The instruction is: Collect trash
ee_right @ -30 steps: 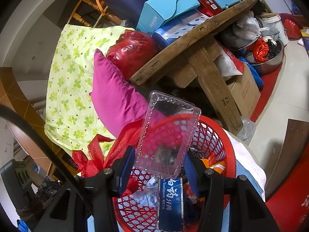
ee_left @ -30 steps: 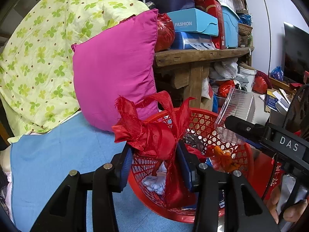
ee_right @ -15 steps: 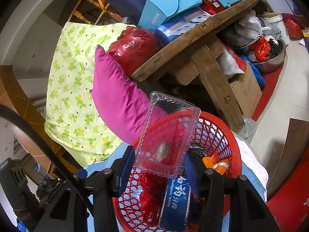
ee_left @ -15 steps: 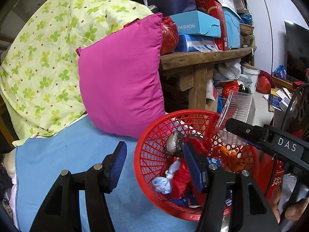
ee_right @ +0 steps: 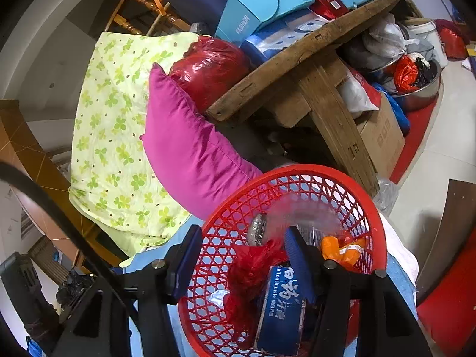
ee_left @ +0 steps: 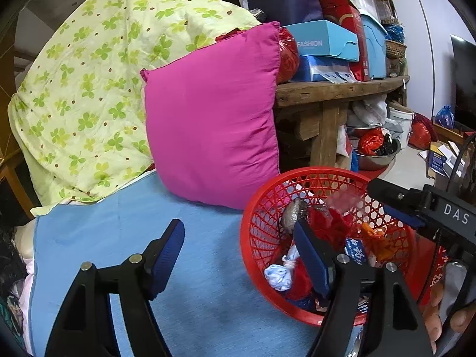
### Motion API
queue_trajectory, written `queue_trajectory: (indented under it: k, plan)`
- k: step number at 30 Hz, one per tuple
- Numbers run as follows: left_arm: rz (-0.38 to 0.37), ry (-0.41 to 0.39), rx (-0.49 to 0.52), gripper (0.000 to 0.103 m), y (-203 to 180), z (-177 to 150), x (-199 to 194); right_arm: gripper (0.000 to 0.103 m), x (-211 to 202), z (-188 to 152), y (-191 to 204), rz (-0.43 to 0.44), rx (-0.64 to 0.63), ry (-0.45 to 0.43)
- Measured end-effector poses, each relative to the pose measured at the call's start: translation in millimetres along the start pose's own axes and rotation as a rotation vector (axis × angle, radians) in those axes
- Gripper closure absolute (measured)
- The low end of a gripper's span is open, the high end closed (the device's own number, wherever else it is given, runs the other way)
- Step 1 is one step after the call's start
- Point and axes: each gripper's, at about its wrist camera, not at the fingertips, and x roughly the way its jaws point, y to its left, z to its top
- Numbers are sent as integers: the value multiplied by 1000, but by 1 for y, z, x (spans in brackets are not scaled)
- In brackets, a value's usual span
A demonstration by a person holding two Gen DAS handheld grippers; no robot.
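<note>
Hovering over the red basket (ee_right: pixel 369 208), the right gripper (ee_right: pixel 241 247) has its fingers spread with nothing between them; a clear plastic tray (ee_right: pixel 306 211), blurred, looks to be dropping onto the trash inside. That trash includes a red bag (ee_right: pixel 253 270), a toothpaste box (ee_right: pixel 279 303) and an orange wrapper (ee_right: pixel 342 247). The left gripper (ee_left: pixel 238 253) is likewise spread and empty, above the blue sheet (ee_left: pixel 119 223) beside the basket. Behind sit a pink pillow (ee_left: pixel 211 119) and a wooden bench (ee_left: pixel 327 92). The light tray could bounce off the heap and over the rim, and a careless knock might tip the basket.
</note>
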Motion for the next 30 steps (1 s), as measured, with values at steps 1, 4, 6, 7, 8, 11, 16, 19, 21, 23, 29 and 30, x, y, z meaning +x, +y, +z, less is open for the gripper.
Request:
queue_trajectory:
  k: [1,4,6,7,8,11,16,19,21,23,29,30]
  plan:
    - [1,1,-4,26,1,0,0,41,0,0,1,-1,-5,-3]
    - [2,6,-14,24,3,-2,-2,41,-2,-1,3,-3,-15,-11]
    - [5,10,-16,23,4,-3,-3,41,-4,-2,4,-4,-18,-16]
    - [5,11,-18,23,5,-4,-4,41,-5,-3,5,-4,-22,-19]
    - [5,13,-21,23,6,-5,-5,41,-8,-4,7,-7,-28,-24]
    - [6,17,-31,22,9,-9,-11,41,-14,-7,12,-24,-57,-43]
    - [22,19,-50,21,21,-14,-26,39,-28,-16,16,-53,-87,-52]
    - [43,14,-67,17,30,-16,-41,39,-40,-24,19,-76,-105,-59]
    - [52,7,-77,16,37,-17,-51,35,-51,-29,27,-98,-129,-70]
    - [66,-4,-83,16,44,-19,-66,27,-65,-36,38,-134,-179,-89]
    - [120,-28,-120,14,65,-29,-106,22,-108,-68,73,-219,-332,-69]
    - [135,-31,-128,14,69,-32,-115,22,-115,-72,79,-235,-361,-62]
